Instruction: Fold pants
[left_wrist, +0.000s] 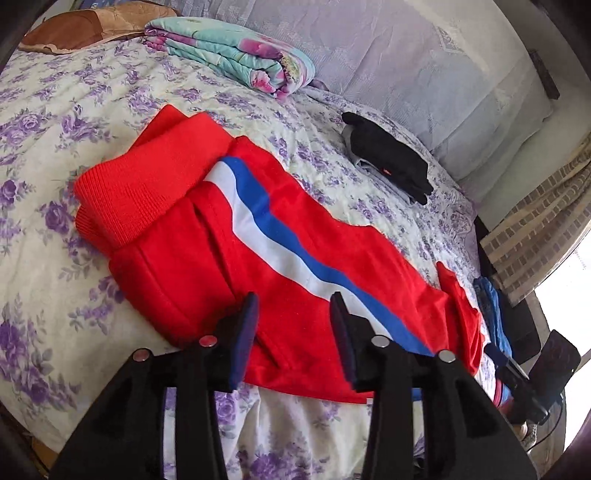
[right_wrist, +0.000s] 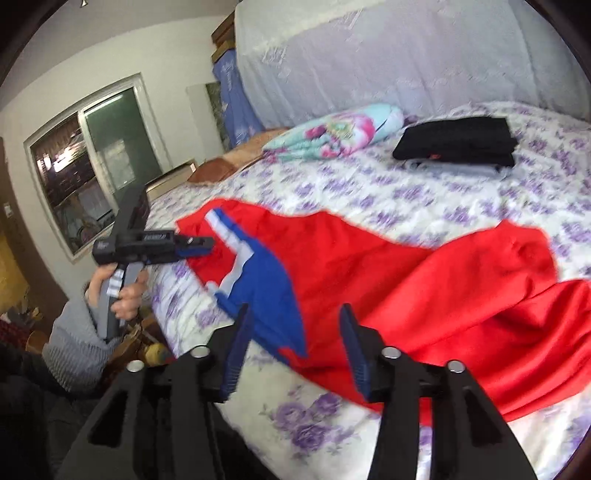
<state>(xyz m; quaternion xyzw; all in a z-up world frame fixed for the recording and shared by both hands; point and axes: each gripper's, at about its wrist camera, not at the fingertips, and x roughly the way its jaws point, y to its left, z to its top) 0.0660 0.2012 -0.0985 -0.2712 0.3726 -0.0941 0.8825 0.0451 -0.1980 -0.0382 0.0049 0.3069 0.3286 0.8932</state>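
Note:
Red pants (left_wrist: 207, 251) with a white and blue side stripe (left_wrist: 266, 225) lie on the flowered bed sheet (left_wrist: 44, 155), with a ribbed red band at their upper left. My left gripper (left_wrist: 294, 299) hovers open over the pants' near edge, with red cloth below the gap and no pad pressing on it. In the right wrist view the pants (right_wrist: 369, 266) are rumpled, with a blue patch (right_wrist: 266, 295) in front. My right gripper (right_wrist: 294, 308) stands open above that patch and grips nothing. A hand holds the left gripper (right_wrist: 201, 243) at the pants' left end.
A folded flowered quilt (left_wrist: 236, 55) and a brown pillow (left_wrist: 85, 29) lie at the head of the bed. Folded black clothes (right_wrist: 458, 142) rest on the far side. A lace-covered panel (right_wrist: 406, 55) stands behind the bed, and a window (right_wrist: 92, 166) is at the left.

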